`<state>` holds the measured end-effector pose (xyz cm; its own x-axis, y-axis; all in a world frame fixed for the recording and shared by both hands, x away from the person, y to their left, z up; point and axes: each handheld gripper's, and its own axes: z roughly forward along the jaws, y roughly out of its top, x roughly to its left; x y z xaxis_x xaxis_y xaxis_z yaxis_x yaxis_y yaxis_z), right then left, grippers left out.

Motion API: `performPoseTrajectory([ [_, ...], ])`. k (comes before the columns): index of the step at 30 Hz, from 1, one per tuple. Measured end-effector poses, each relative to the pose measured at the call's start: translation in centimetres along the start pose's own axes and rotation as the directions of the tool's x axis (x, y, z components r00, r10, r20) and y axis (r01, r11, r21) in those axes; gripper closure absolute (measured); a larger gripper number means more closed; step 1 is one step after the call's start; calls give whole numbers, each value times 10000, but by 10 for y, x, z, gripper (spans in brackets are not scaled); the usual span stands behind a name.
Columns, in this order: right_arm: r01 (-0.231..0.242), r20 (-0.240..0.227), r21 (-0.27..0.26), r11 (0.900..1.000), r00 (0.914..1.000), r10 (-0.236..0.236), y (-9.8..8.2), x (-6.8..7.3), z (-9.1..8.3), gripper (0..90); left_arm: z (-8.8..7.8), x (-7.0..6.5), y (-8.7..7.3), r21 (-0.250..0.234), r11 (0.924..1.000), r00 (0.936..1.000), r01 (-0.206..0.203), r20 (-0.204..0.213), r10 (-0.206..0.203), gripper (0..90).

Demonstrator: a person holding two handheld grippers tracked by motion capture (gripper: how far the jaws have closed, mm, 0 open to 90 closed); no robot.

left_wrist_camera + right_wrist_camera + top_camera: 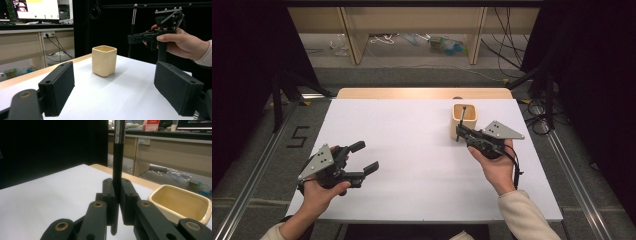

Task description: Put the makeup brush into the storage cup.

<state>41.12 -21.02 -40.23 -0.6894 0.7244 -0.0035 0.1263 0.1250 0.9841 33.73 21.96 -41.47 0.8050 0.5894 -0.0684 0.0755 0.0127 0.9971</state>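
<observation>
Right fingers (117, 202): mine, closed tight on a thin dark brush (117, 165); pads press the handle from both sides, no gap to see between pad and handle.
Brush: stands upright in my grip; the rounded butt end hangs just below the pads, the shaft rises out of the top of the right gripper view. In the left gripper view the brush (132, 27) shows a pale tip at the very top, dark handle below.
Right gripper, place: in the high view the right gripper (460, 131) is held up at the right of the surface, its tips just beside the near rim of the cup (465, 118). My right hand (495, 161) grips it from below.
Cup: cream, squarish, open top, standing upright on the far right part of the white surface (412, 150). In the right gripper view the cup (183, 203) sits to the right of my closed pads, inside looks bare as far as I can see. Whether the brush touches the rim, I cannot tell.
Left fingers (125, 92): spread wide, nothing between them, touching nothing; the two flat black pads stand well apart with the cup (104, 60) seen far off through the gap.
Left gripper, place: near left of the surface in the high view, left gripper (364, 156) pointing right, well apart from the cup, my left hand (324, 190) under it.
</observation>
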Motion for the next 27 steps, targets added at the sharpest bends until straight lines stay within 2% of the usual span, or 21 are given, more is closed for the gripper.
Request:
performPoseTrajectory([
  [2,4,-51,93,10000,10000,-3,0,-1,0,841,0,0,0,17,10000,10000,-16,18,16,166],
  [3,-267,-90,129,9996,9996,268,0,1,1,841,0,0,0,15,10000,10000,8,18,-8,166],
  [4,-43,-63,29,10000,10000,43,0,-1,2,841,0,-1,0,8,10000,10000,34,0,-34,166],
  [7,21,16,33,10000,10000,-21,1,-2,2,841,0,0,0,0,10000,10000,-14,17,14,166],
  [10,2,46,-20,10000,10000,-2,1,-2,3,841,0,0,0,-3,10000,10000,40,-4,-40,166],
  [12,-192,6,170,9997,9998,192,2,-2,2,841,0,-1,0,-14,10000,10000,14,1,-14,166],
  [13,-1,55,41,10000,10000,1,2,-3,3,841,0,-1,0,-5,10000,10000,0,-5,0,166],
  [16,-34,36,-156,9999,10000,35,1,-4,5,841,0,0,0,-10,10000,10000,-3,-23,3,166],
  [17,-259,-31,80,9996,9997,259,1,-3,3,841,0,0,0,-10,10000,10000,-16,-18,16,166],
  [19,-223,75,4,9998,9997,223,1,-4,4,841,0,-1,0,-7,10000,10000,-31,-23,31,166],
  [20,-35,194,-50,10000,9998,36,2,-6,4,841,0,0,0,-4,10000,10000,-36,-18,36,166],
  [25,-65,153,-95,9999,9999,67,2,-7,4,841,0,0,0,-9,10000,10000,-18,-17,18,166],
  [26,-247,159,105,9996,9996,246,2,-6,4,841,0,0,0,-11,10000,10000,-15,-17,15,166],
  [27,-227,161,161,9996,9996,224,2,-6,3,841,0,0,0,-10,10000,10000,-14,-18,14,165],
])
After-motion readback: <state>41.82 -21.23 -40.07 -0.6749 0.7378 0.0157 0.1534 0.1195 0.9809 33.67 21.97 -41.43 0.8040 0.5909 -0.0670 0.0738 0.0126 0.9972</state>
